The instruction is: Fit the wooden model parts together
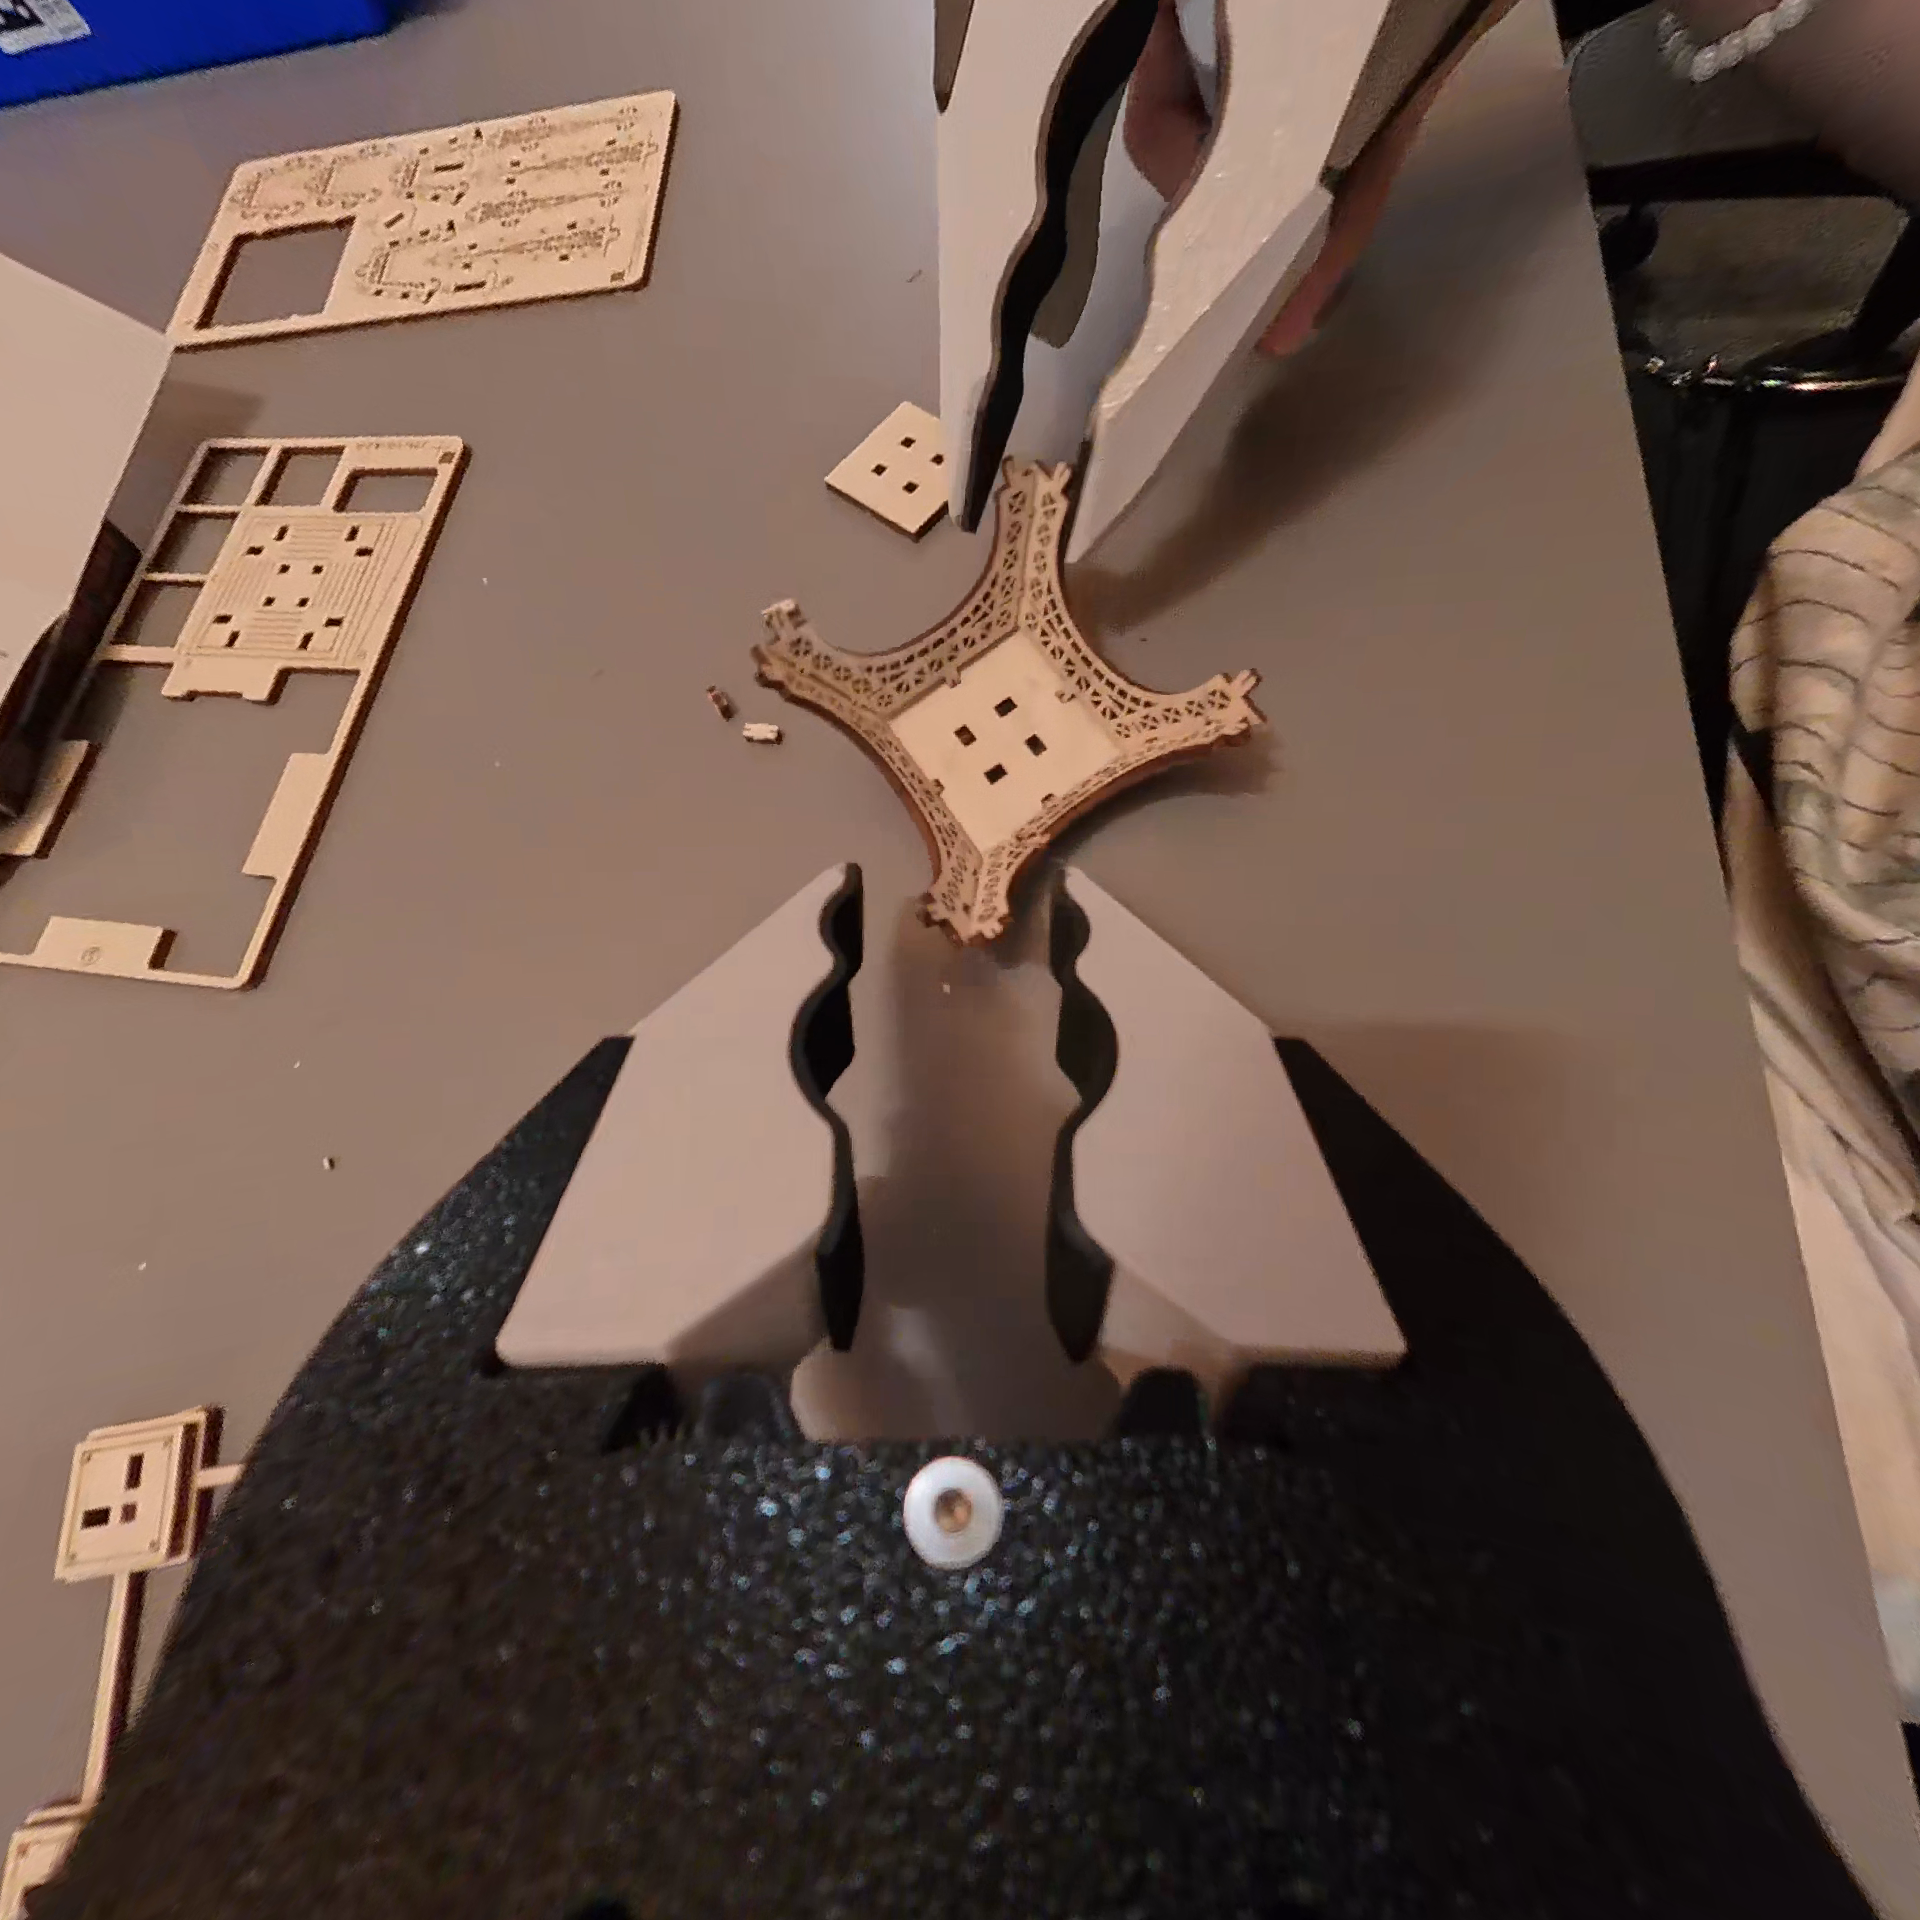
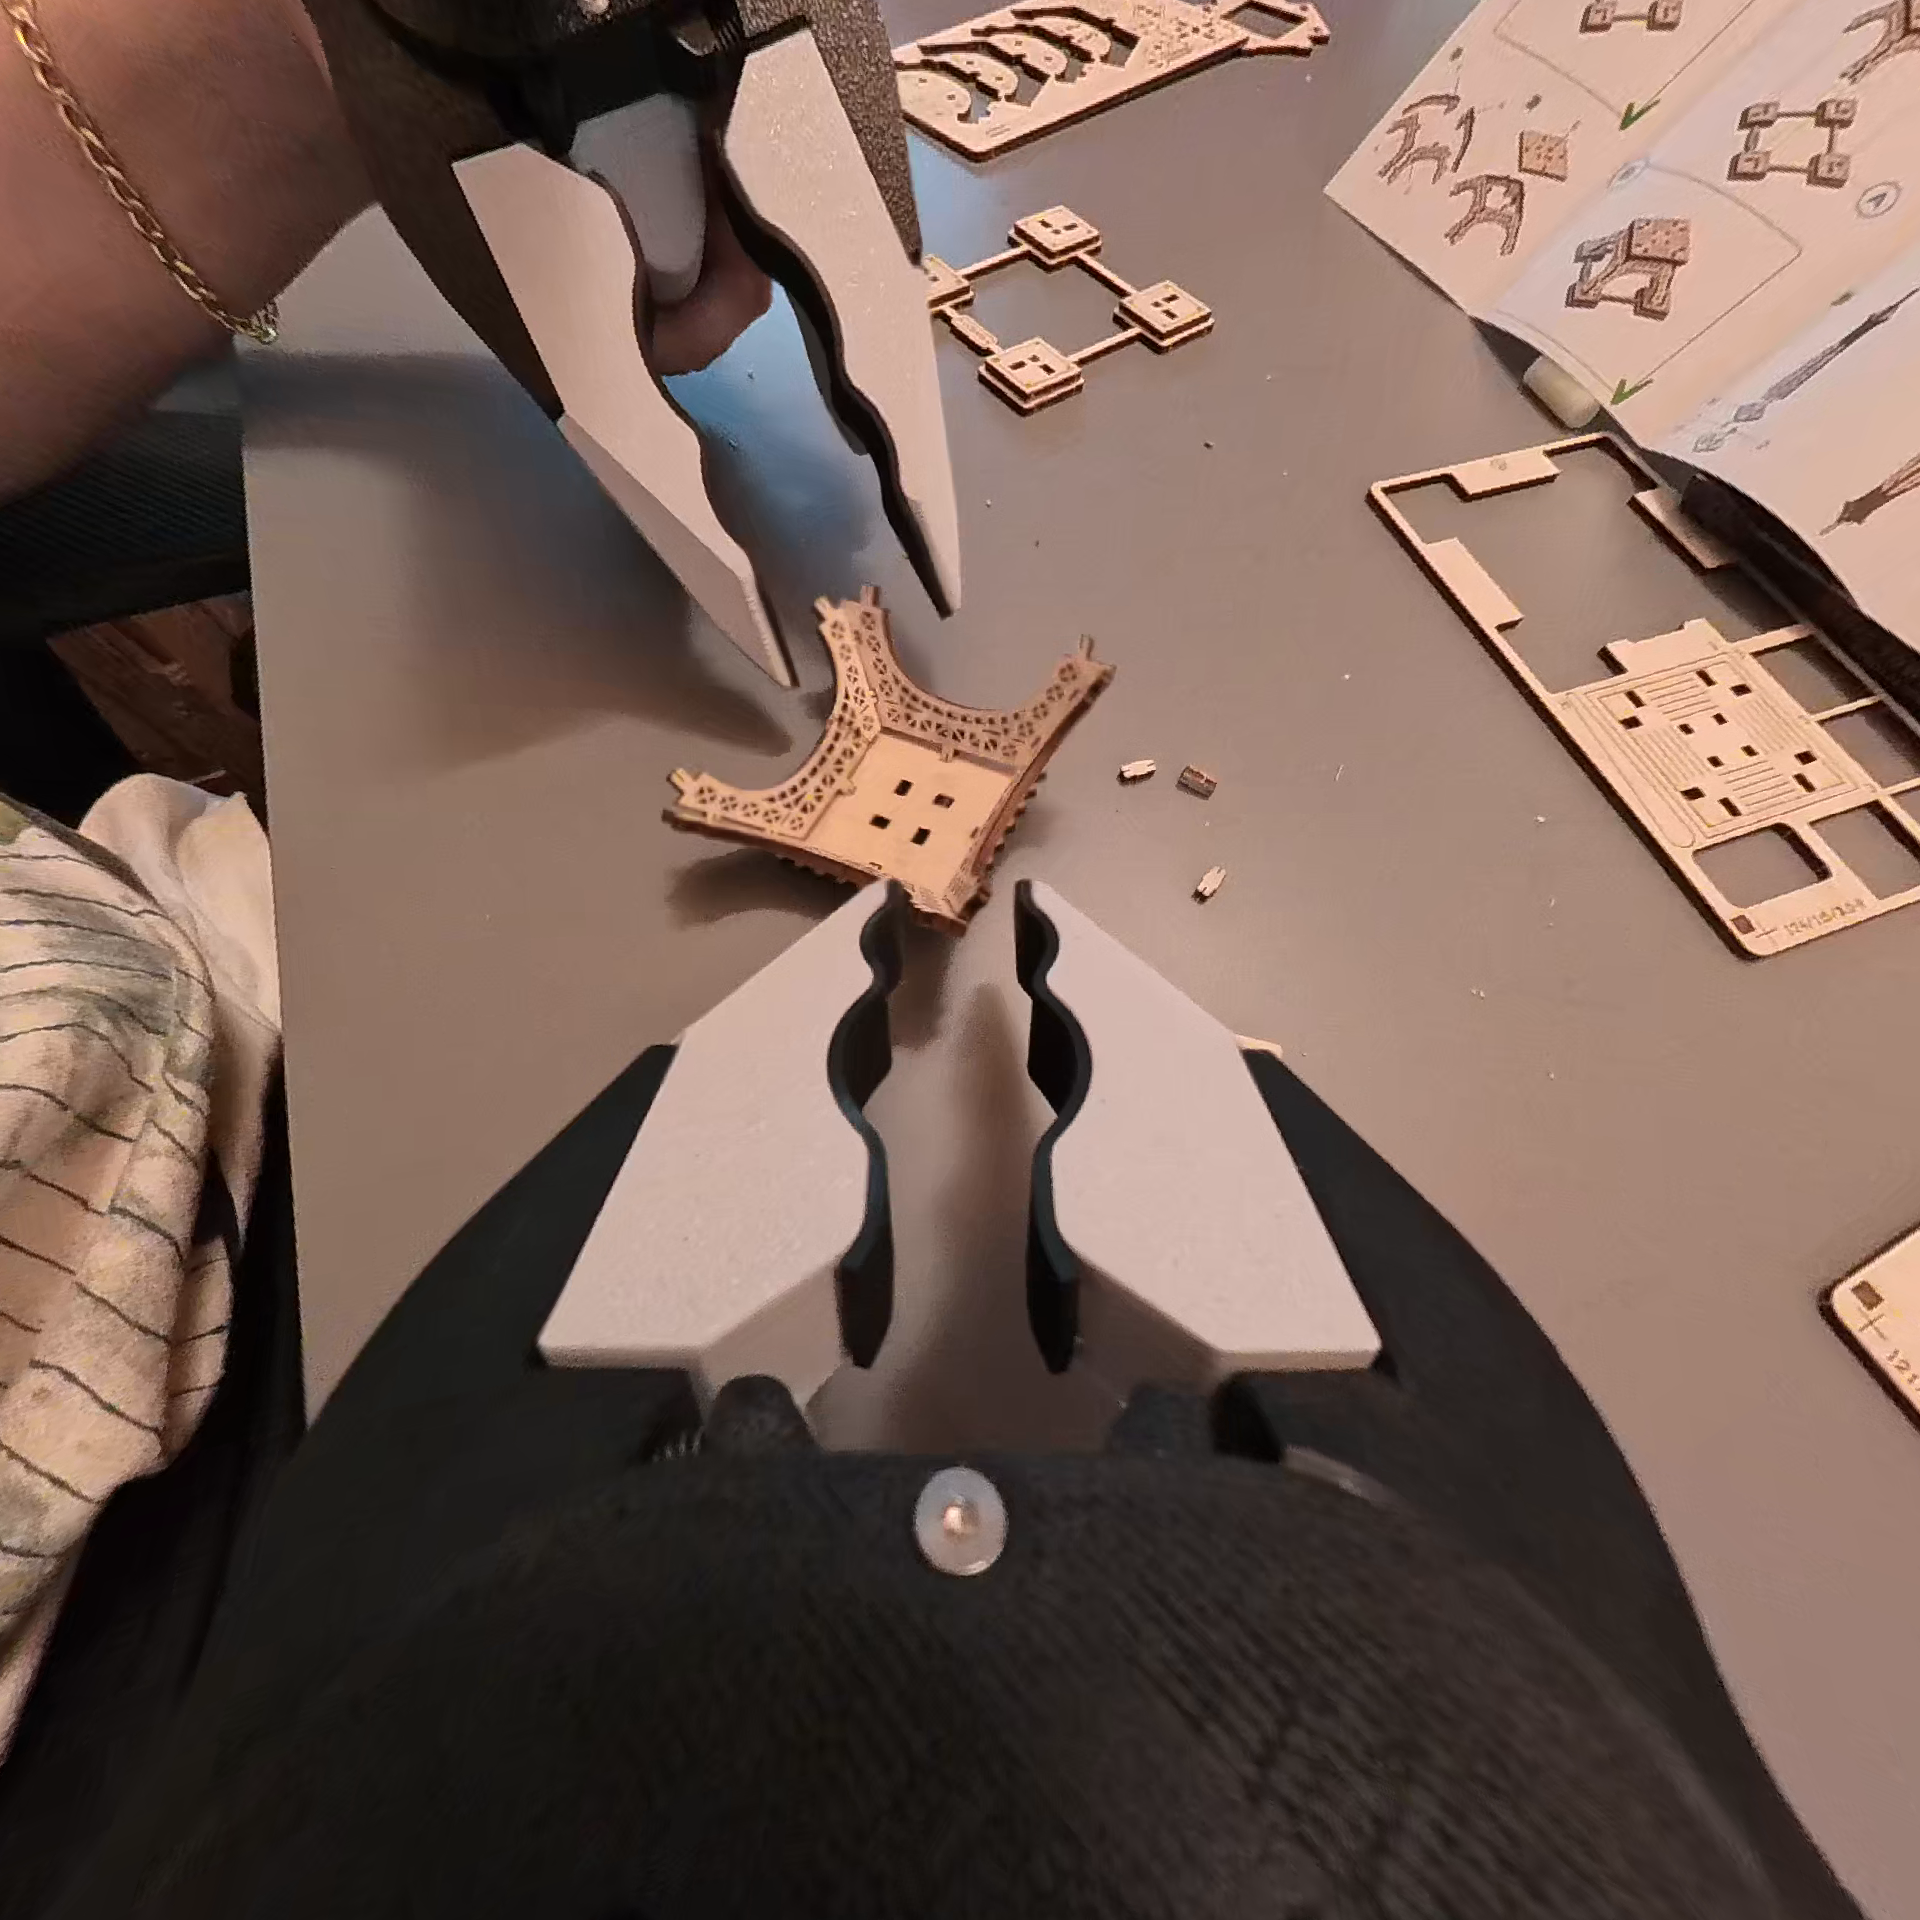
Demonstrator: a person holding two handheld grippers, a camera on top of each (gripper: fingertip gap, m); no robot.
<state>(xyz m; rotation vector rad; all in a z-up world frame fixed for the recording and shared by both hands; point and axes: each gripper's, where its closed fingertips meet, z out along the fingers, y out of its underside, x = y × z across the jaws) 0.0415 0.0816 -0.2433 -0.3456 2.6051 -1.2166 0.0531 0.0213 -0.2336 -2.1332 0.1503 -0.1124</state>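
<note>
The wooden lattice model part (image 1: pixel 997 727), four splayed legs around a square plate with four holes, lies on the grey table (image 1: pixel 623 935). It also shows in the right wrist view (image 2: pixel 904 790). My left gripper (image 1: pixel 956 883) is open, its tips either side of the near leg. It comes in from the top of the right wrist view (image 2: pixel 862 639). My right gripper (image 2: pixel 954 899) is open, straddling the opposite leg, and it shows at the top of the left wrist view (image 1: pixel 1029 525). I cannot tell if the fingers touch the legs.
A small square plate (image 1: pixel 894 473) lies behind the model. Tiny loose pegs (image 1: pixel 758 732) lie beside it. Part sheets (image 1: pixel 436 208) (image 1: pixel 270 665), a four-pad base frame (image 2: pixel 1070 307) and an instruction sheet (image 2: pixel 1662 187) lie around. The table edge (image 1: pixel 1662 623) and a person's striped clothing (image 1: pixel 1829 831) are close.
</note>
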